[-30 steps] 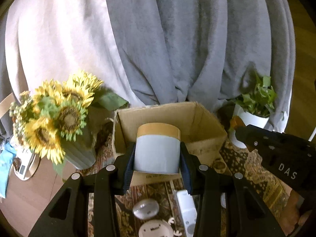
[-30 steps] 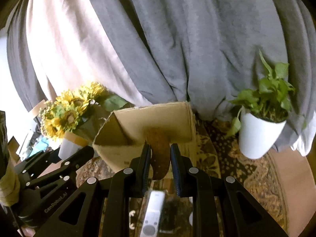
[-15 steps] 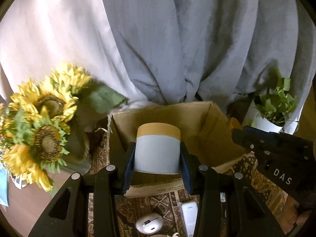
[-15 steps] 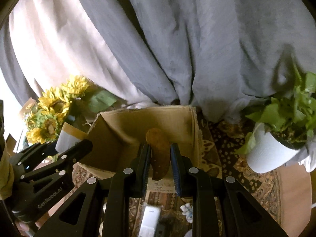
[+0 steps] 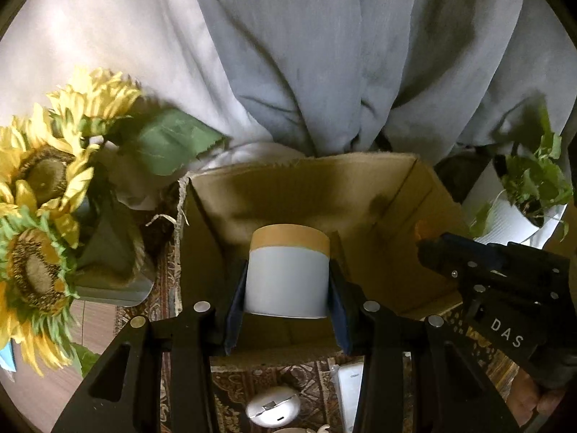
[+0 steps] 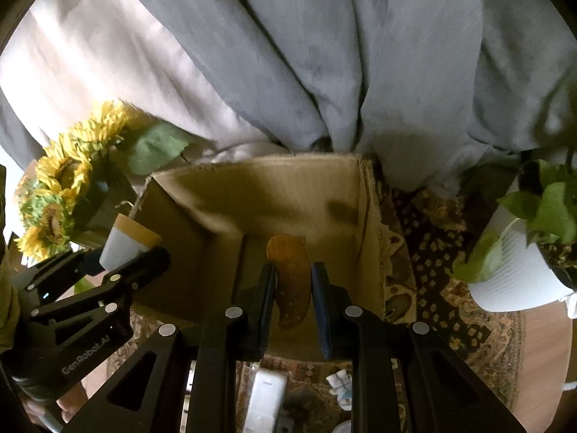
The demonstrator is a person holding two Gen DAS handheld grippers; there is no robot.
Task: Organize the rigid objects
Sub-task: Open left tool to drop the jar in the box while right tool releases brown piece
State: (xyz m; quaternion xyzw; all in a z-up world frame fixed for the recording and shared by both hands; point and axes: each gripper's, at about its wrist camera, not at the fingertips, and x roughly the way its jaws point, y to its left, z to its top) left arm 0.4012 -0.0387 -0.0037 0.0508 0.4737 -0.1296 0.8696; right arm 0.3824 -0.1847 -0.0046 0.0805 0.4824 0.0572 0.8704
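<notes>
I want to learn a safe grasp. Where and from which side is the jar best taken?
Grip the jar on its straight grey wall, below the tan lid, from two opposite sides. The upright round body offers parallel faces there. The left gripper holds it this way over the box.

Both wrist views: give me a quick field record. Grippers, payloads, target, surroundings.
left gripper: shut on white jar, tan lid, upright
right gripper: shut on brown wooden piece, held on edge
target: open cardboard box, both payloads held over it
box contents: none visible
left of box: sunflowers
right of box: potted plant
surface: patterned rug
</notes>
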